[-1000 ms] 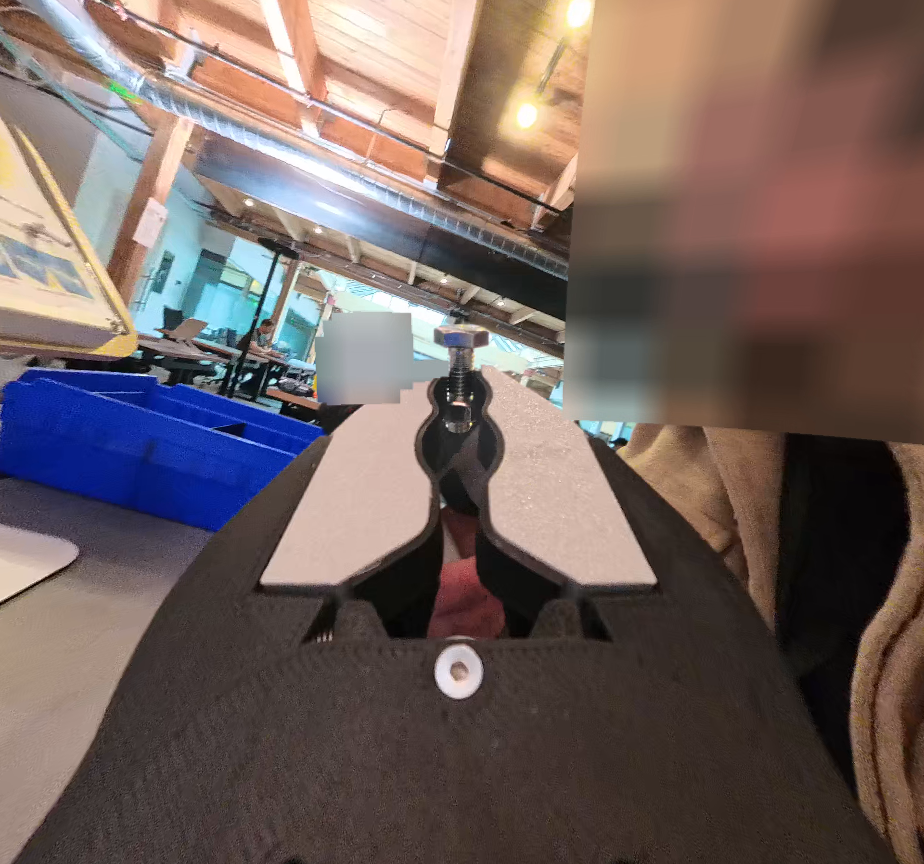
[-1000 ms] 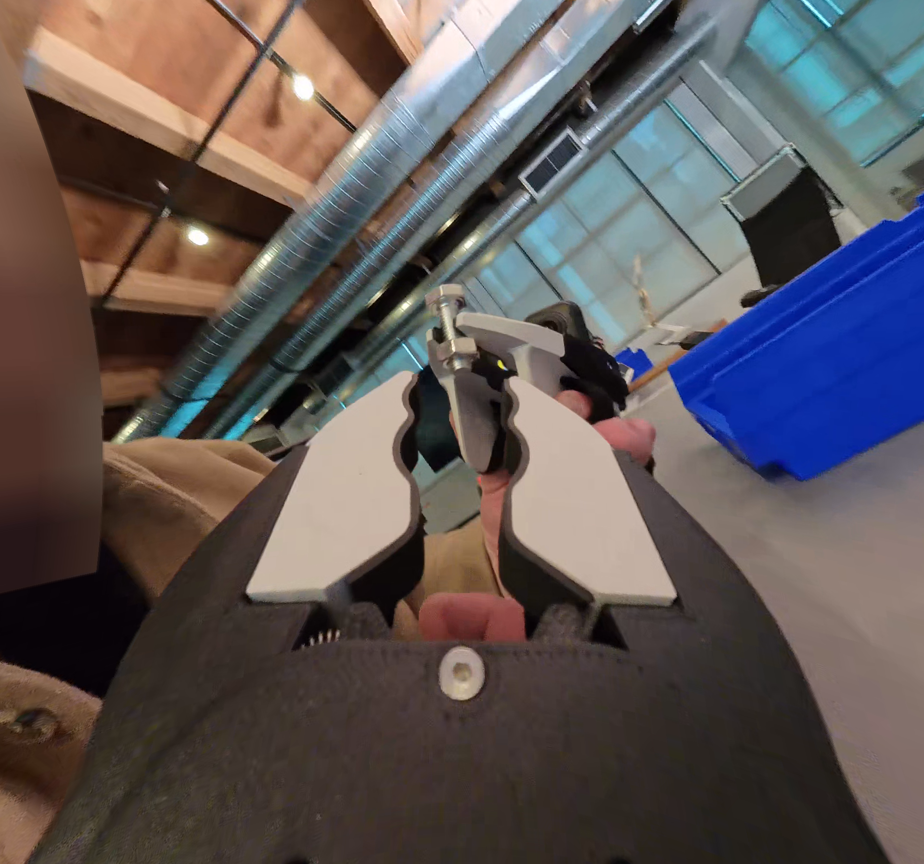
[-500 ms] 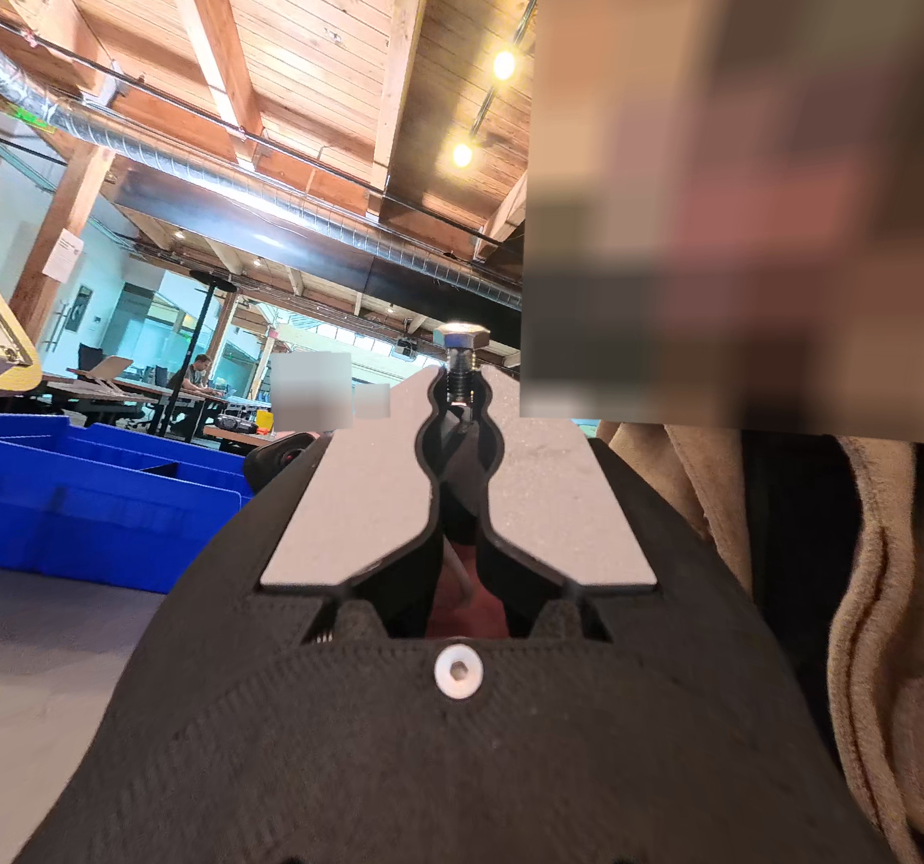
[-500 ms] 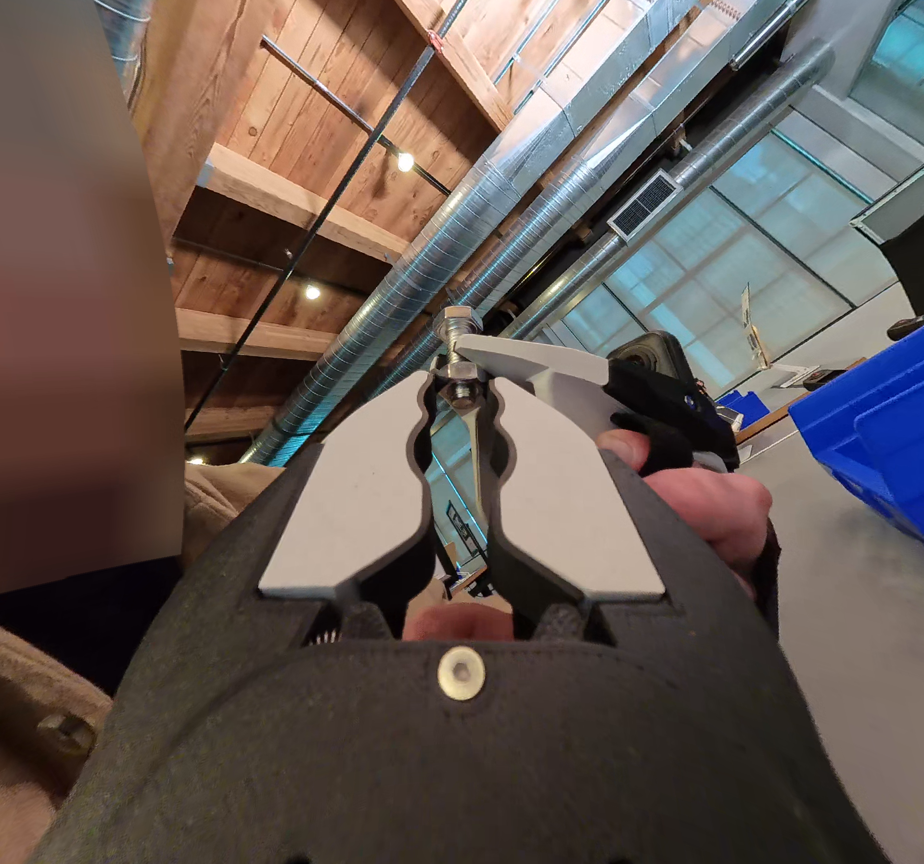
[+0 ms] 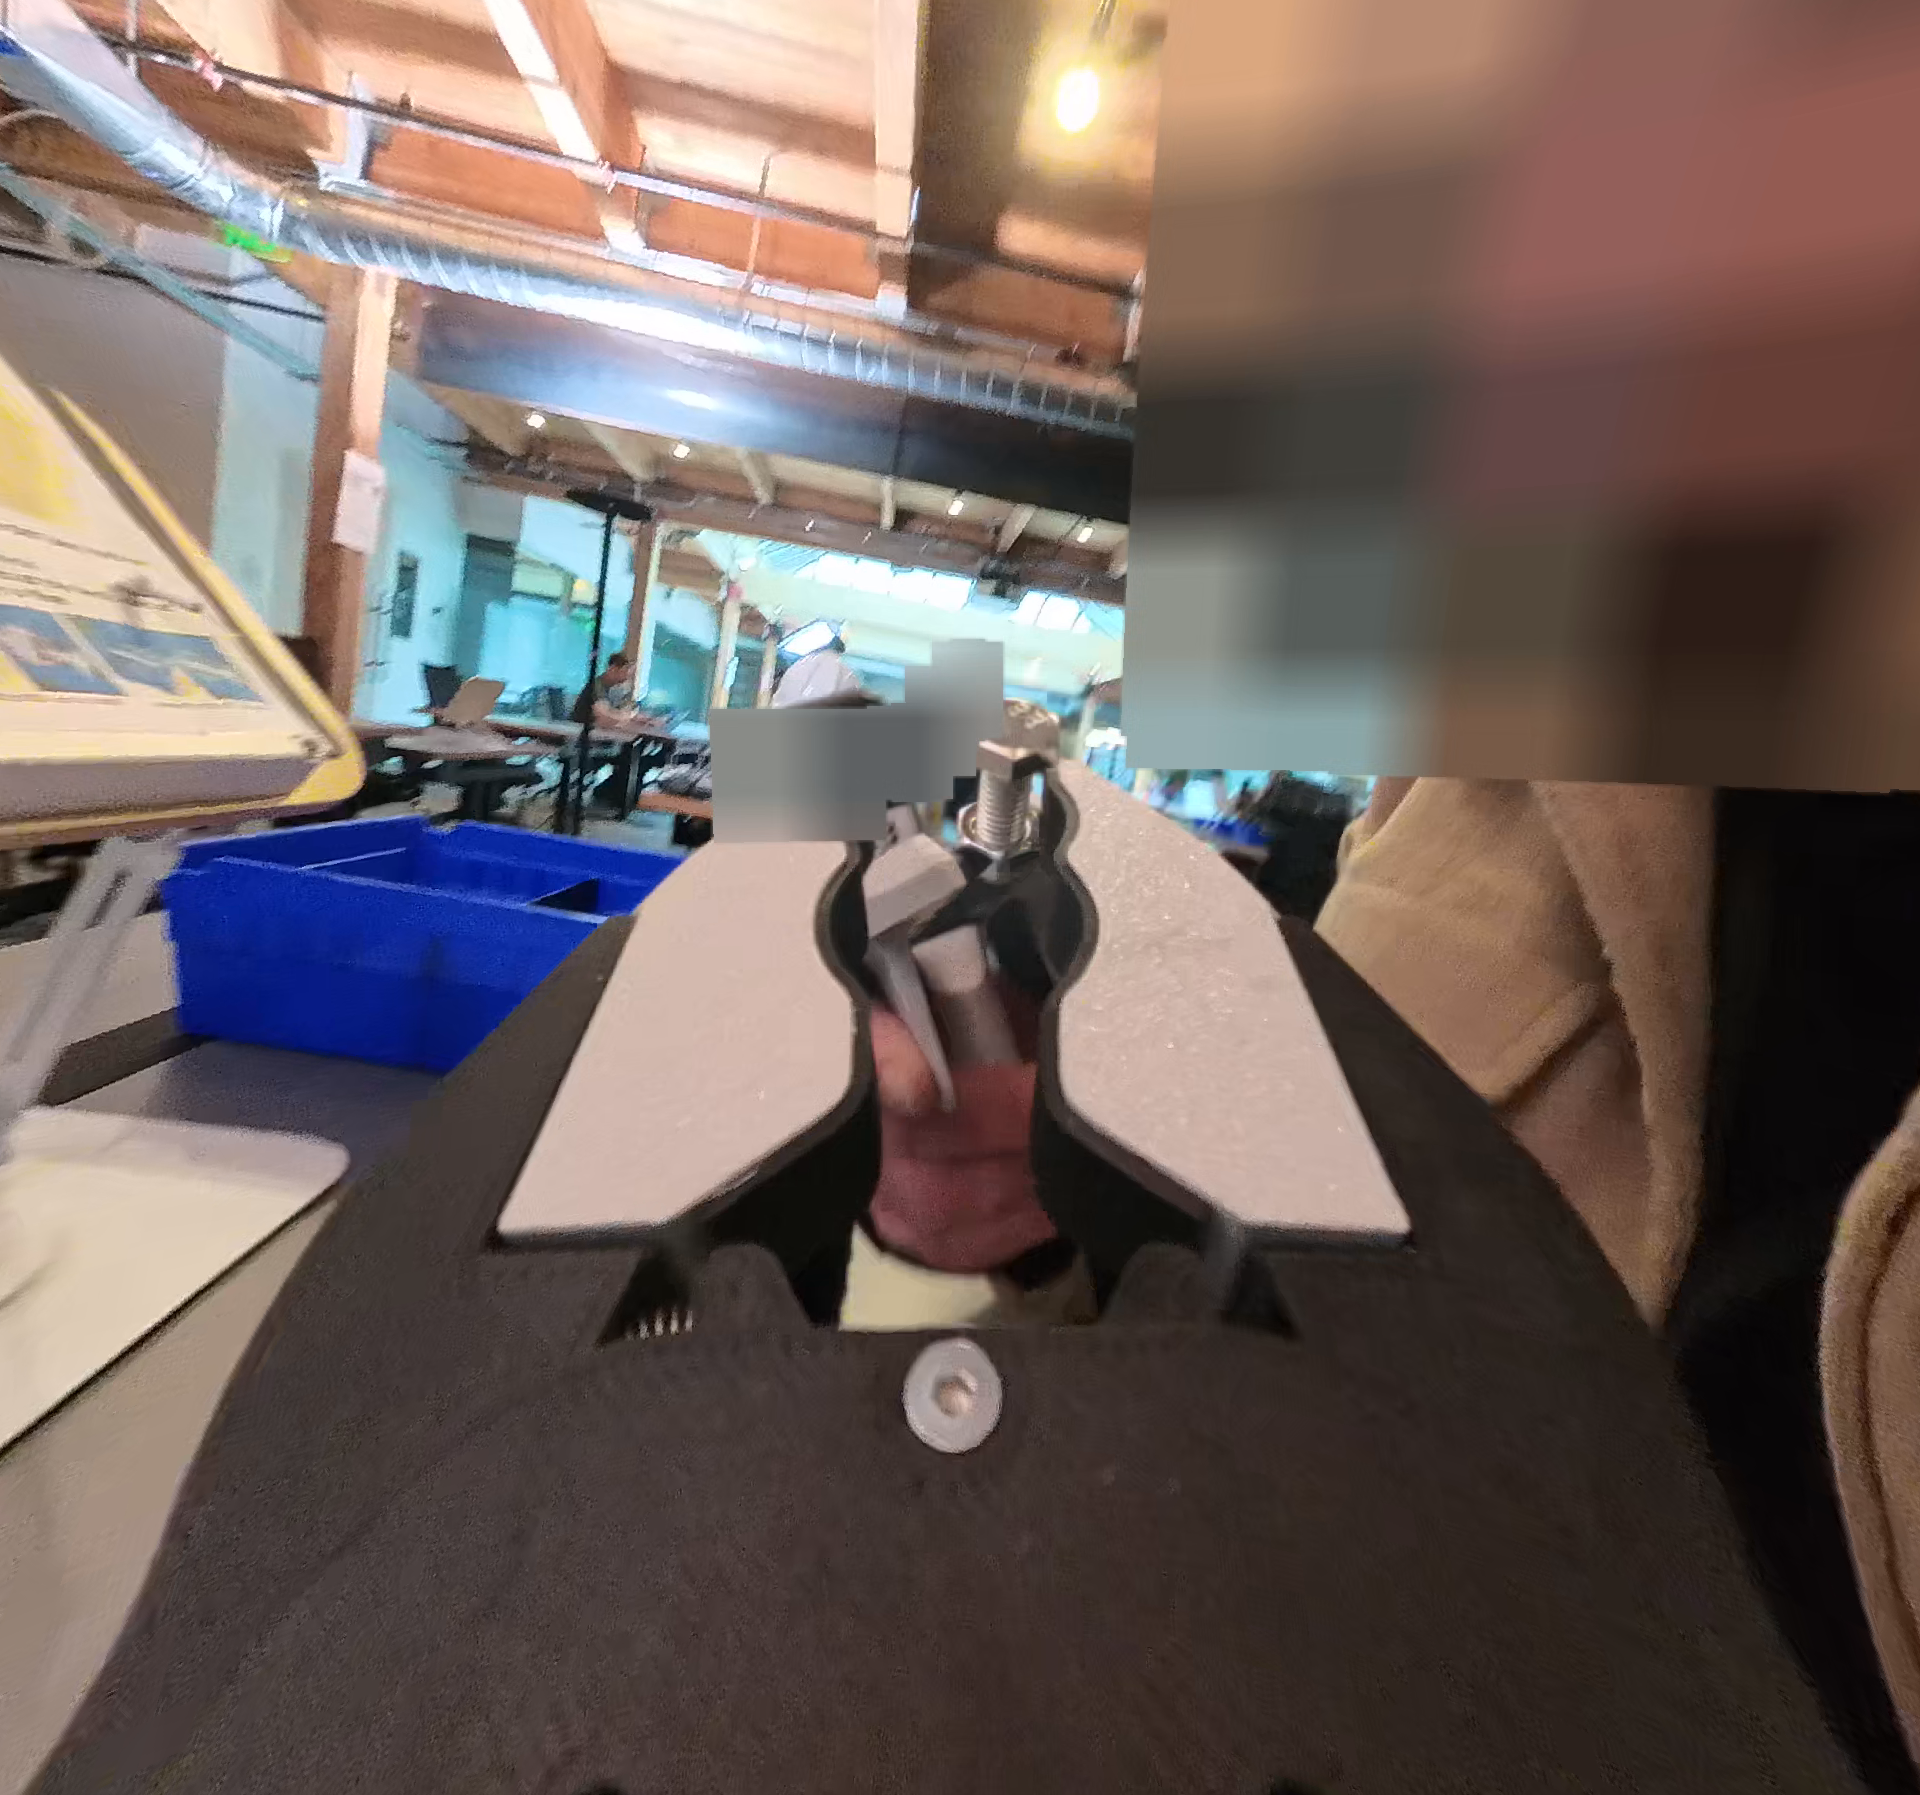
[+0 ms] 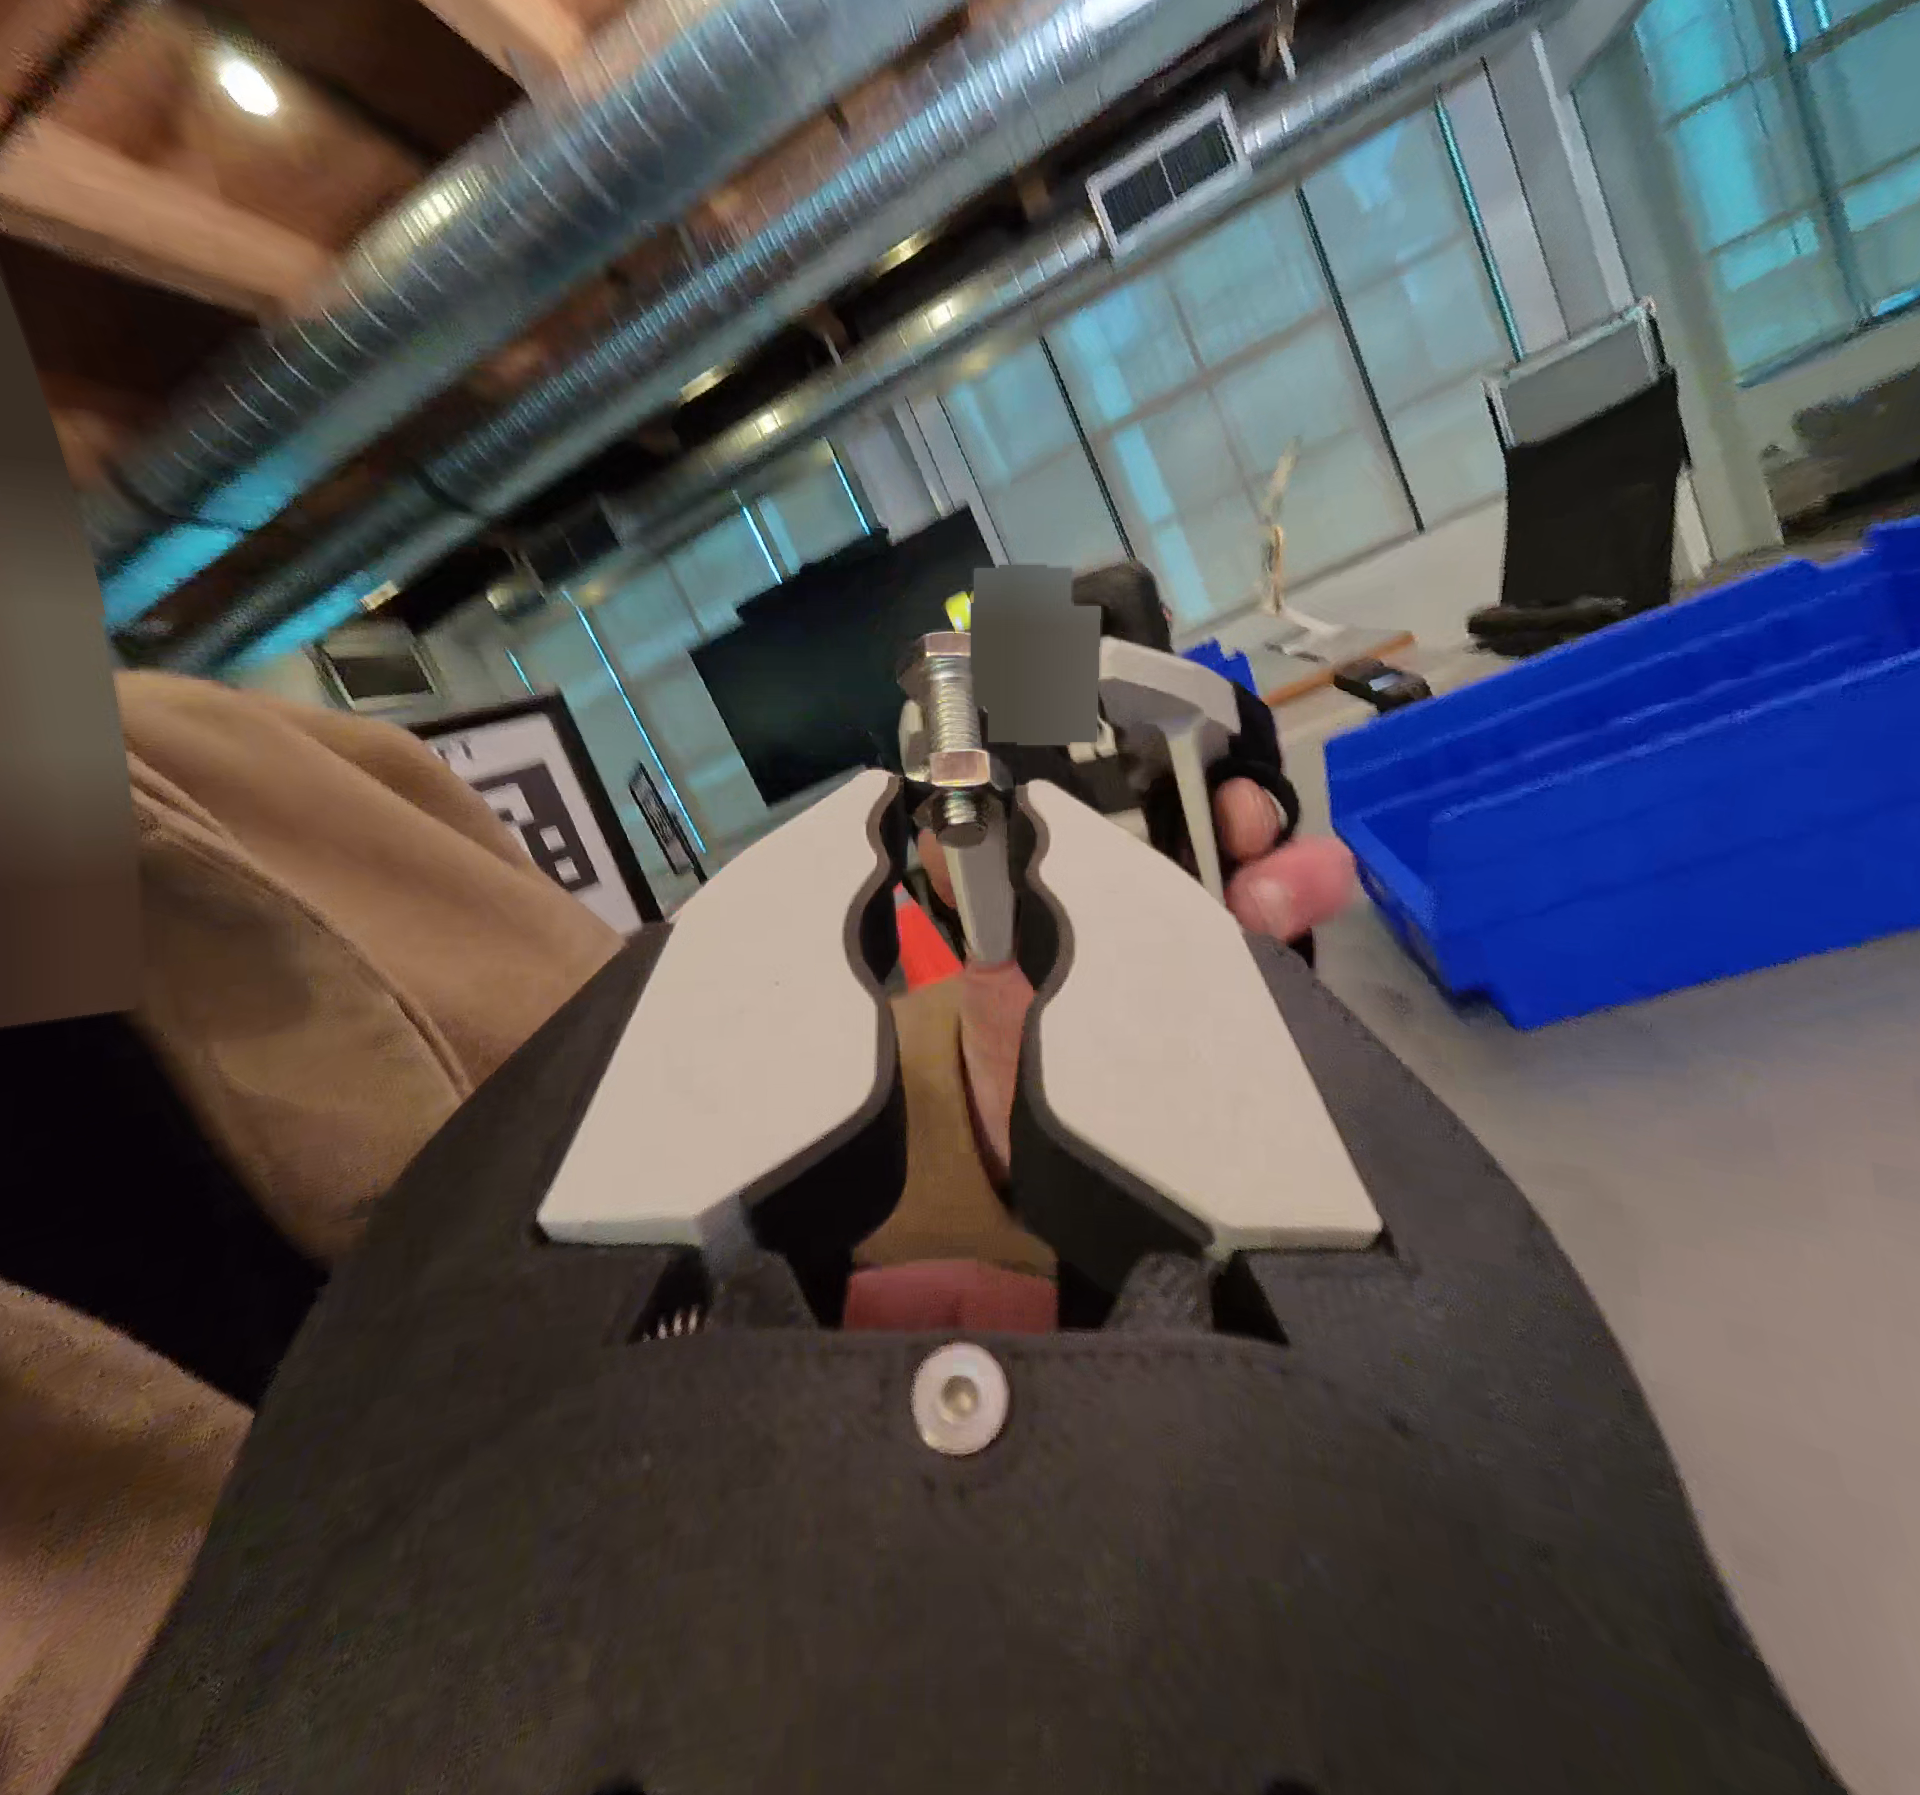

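A silver hex bolt (image 6: 948, 706) with a nut (image 6: 961, 769) threaded on it stands upright between the tips of my right gripper (image 6: 961, 789), which is shut on it at the nut. My left gripper (image 5: 956, 810) is open. The bolt (image 5: 1000, 805) sits just off its right fingertip, with the right gripper's grey fingers (image 5: 914, 904) showing in the gap. In the right wrist view one left finger (image 6: 982, 883) lies below the bolt's end and the other (image 6: 1195, 810) stands apart to the right. Both grippers are held above the table, tilted upward.
A blue divided bin (image 5: 384, 935) stands on the grey table (image 6: 1558, 1226); it also shows in the right wrist view (image 6: 1662, 810). A board with a printed sheet (image 5: 125, 665) and a white pad (image 5: 125, 1226) are at left. A person's tan jacket (image 5: 1507, 966) is close by. My two grippers' fingertips are within a few centimetres of each other.
My right gripper came in and shut on the bolt at the nut. My left gripper, which was shut on the bolt, has opened and let it go. Both views have tilted lower.
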Action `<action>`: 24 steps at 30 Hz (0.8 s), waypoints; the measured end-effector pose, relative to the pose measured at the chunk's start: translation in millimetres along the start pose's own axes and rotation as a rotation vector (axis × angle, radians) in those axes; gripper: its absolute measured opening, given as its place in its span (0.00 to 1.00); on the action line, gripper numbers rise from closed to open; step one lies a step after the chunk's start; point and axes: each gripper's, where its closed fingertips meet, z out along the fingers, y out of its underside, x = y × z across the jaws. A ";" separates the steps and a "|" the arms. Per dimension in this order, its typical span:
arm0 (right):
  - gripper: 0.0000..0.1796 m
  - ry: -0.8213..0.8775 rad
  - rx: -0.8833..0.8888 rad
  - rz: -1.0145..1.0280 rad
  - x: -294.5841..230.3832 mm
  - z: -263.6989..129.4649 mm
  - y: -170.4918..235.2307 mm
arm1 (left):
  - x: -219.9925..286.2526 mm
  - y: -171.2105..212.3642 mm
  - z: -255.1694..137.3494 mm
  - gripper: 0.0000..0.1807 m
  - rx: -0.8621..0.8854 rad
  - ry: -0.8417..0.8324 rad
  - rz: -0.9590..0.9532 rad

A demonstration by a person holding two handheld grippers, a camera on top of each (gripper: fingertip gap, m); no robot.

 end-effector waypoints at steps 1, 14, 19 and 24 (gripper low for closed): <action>0.10 0.020 -0.046 -0.014 3.0 -3.6 2.5 | 0.6 -0.2 -2.9 0.17 -0.030 -0.009 0.026; 0.10 0.159 -0.443 -0.134 26.6 -42.6 38.4 | -3.5 53.1 -13.5 0.19 -0.602 -0.100 0.398; 0.10 0.172 -0.492 -0.117 29.5 -45.9 45.2 | -5.6 72.1 -13.2 0.18 -0.690 -0.094 0.423; 0.10 0.186 -0.556 -0.134 30.5 -48.2 52.9 | -8.1 81.2 -15.8 0.14 -0.735 -0.094 0.444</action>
